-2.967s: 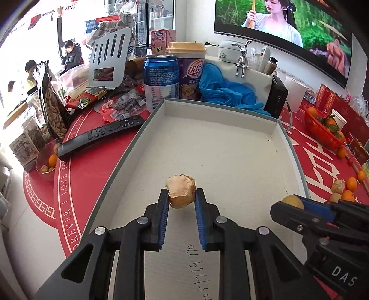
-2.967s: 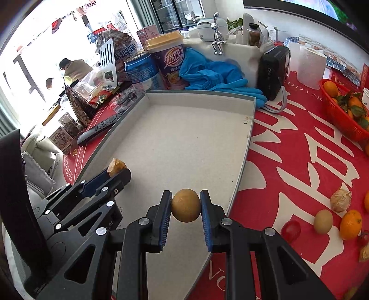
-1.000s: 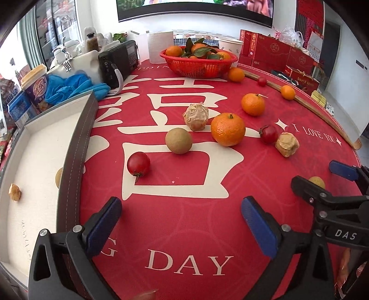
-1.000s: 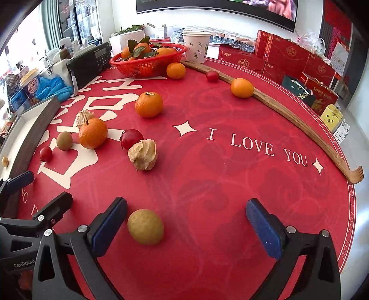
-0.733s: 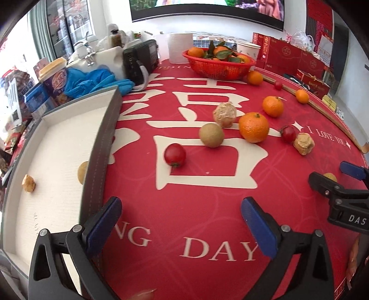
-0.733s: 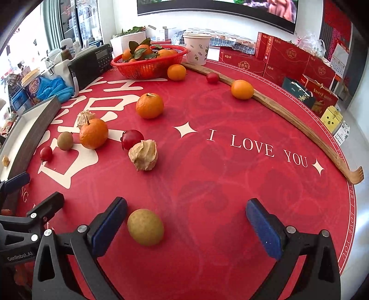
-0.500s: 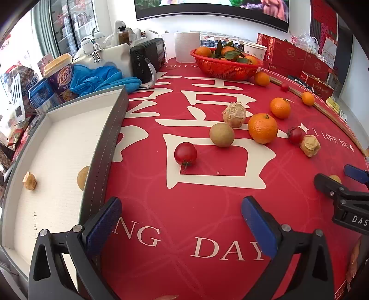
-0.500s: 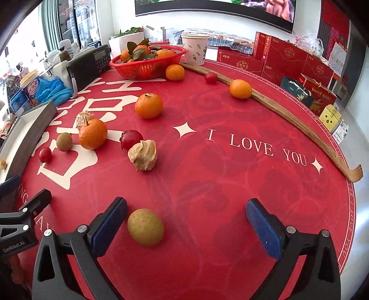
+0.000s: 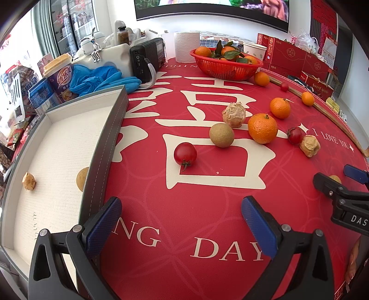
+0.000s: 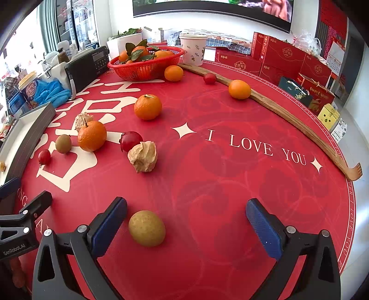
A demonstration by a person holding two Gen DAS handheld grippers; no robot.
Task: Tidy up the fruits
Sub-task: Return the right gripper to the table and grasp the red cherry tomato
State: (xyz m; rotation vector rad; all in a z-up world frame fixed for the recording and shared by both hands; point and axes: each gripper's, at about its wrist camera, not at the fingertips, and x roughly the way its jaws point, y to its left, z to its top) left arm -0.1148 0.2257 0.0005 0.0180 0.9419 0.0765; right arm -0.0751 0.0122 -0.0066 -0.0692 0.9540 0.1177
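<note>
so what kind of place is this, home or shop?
Probably a shop or showroom, not a home: stacked red gift boxes along the wall, glass-door fridges behind, a big wall screen. The fruit sits on a round table with a festive red cloth.

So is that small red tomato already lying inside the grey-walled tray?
No, the small red tomato lies on the red tablecloth, outside the wall of the grey-walled tray.

A round tan fruit lies on the red bench, nearest the camera. Farther off sit a papery husked fruit, a dark red tomato, two oranges, a brown fruit and a cherry tomato. In the grey tray lie a husked fruit and a tan one.
</note>
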